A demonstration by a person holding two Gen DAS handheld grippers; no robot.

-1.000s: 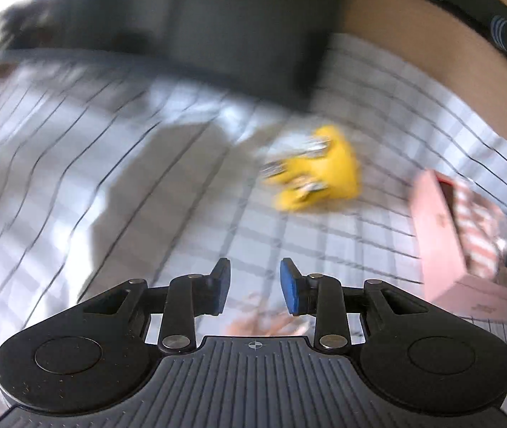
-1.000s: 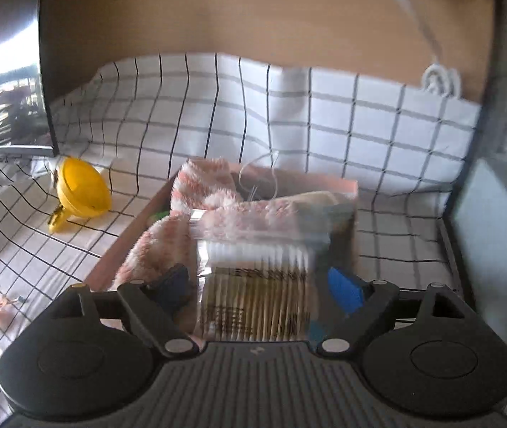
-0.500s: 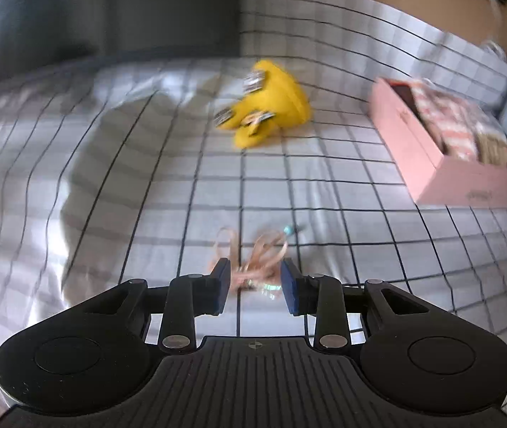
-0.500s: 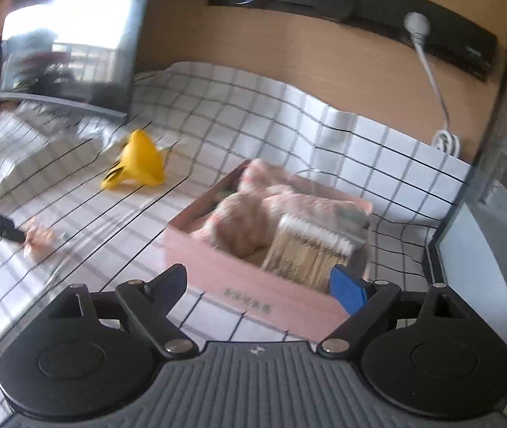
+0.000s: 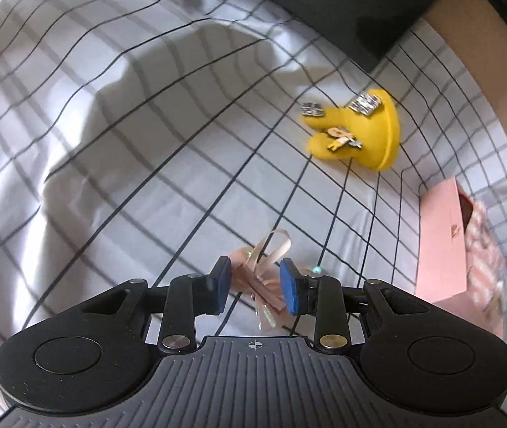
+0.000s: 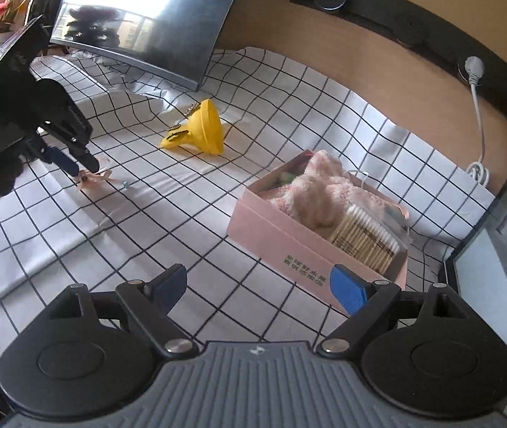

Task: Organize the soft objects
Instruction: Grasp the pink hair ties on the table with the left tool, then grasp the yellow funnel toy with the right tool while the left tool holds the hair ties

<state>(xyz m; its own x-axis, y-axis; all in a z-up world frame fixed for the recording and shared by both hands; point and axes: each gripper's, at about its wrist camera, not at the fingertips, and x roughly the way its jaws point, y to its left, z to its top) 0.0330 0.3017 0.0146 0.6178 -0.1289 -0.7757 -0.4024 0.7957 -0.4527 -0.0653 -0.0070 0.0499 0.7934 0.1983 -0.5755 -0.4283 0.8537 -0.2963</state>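
A pink ribbon bow (image 5: 257, 278) lies on the checked cloth. My left gripper (image 5: 255, 287) is open with its blue pads on either side of the bow, low over the cloth. In the right wrist view the left gripper (image 6: 83, 169) is at the far left, tips at the bow (image 6: 93, 178). A pink box (image 6: 300, 246) holds a fluffy pink towel (image 6: 319, 192) and a pack of cotton swabs (image 6: 364, 233). My right gripper (image 6: 259, 287) is wide open and empty, in front of the box, above the cloth.
A yellow funnel (image 5: 364, 132) with hair clips on it lies on the cloth beyond the bow; it also shows in the right wrist view (image 6: 201, 128). A monitor (image 6: 146, 10) stands at the back. A white cable (image 6: 478, 114) hangs at the right wall.
My left gripper has come down onto the bow, which now lies between its pads. My right gripper has let go of the swab pack in the box and pulled back and up.
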